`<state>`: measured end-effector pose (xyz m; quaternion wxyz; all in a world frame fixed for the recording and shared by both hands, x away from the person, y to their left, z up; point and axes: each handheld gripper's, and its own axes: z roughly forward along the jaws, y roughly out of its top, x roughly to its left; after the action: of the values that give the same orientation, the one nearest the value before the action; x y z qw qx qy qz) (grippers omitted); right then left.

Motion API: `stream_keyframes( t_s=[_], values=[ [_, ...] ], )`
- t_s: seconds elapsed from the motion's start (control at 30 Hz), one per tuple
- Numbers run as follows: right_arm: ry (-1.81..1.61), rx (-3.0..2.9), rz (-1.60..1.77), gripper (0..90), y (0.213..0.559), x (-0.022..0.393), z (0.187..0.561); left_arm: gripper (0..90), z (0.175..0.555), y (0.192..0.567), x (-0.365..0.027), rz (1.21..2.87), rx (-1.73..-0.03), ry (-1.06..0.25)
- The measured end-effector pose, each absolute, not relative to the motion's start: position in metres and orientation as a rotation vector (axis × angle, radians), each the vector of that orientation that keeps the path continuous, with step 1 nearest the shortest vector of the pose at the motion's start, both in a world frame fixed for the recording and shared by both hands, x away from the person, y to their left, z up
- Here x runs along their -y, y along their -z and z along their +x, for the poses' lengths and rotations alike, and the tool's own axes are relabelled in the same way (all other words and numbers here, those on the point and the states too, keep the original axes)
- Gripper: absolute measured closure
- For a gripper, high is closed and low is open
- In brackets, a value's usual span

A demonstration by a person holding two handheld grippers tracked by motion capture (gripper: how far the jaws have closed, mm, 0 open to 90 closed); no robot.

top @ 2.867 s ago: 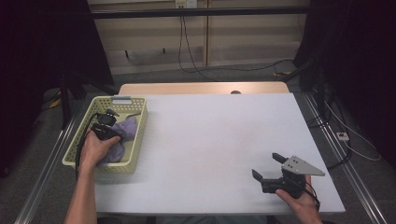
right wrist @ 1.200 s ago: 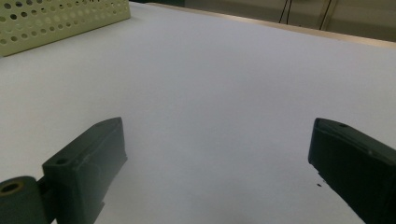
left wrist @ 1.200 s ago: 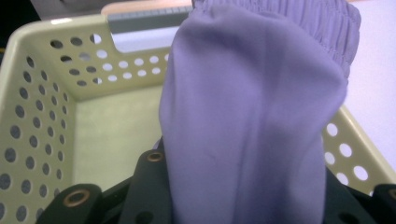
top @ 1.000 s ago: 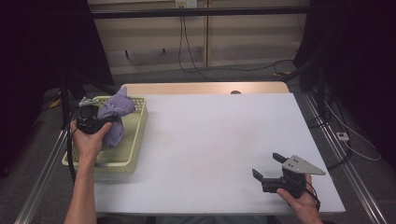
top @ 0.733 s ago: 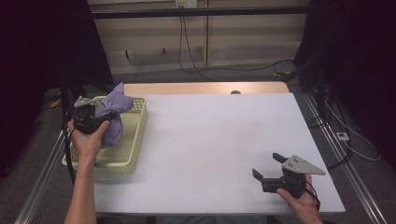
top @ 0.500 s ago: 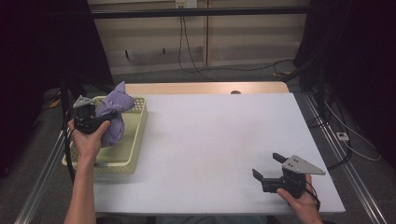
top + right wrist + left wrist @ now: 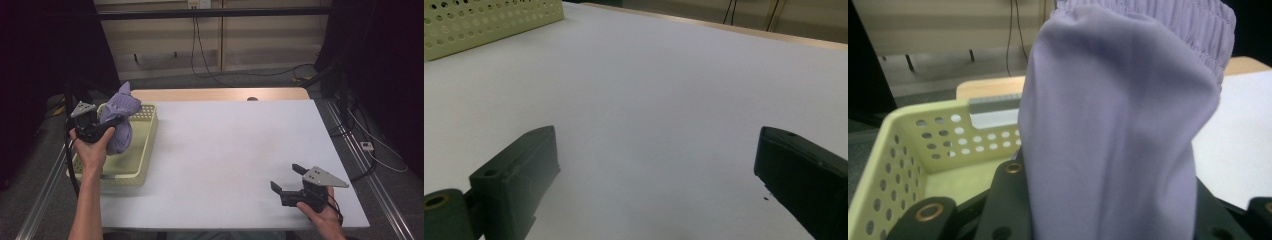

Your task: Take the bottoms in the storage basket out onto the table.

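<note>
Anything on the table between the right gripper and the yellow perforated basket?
No: in the high view only bare white tabletop lies between the right gripper and the pale yellow perforated plastic basket.

At the left of the frame my left gripper [image 7: 107, 126] is raised on an outstretched forearm, jaws clamped tight. At the lower right my right gripper [image 7: 288, 178] sits low in my hand, jaws spread wide.

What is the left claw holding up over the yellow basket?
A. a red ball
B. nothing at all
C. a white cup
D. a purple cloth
D: the left claw is shut on the purple cloth, which hangs bunched above the yellow basket.
</note>
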<state>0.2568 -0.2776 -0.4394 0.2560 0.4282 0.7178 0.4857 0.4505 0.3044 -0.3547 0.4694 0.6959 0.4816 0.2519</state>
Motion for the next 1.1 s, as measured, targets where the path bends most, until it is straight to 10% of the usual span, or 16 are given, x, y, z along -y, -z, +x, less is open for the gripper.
stream_keyframes(
  t_s=[1.1],
  values=[
    [-1.324,-1.953,1.16,4.0,0.439,0.277,0.257,66.8,0.435,0.329,-0.307,1.552,-1.119,-0.636]
  ],
)
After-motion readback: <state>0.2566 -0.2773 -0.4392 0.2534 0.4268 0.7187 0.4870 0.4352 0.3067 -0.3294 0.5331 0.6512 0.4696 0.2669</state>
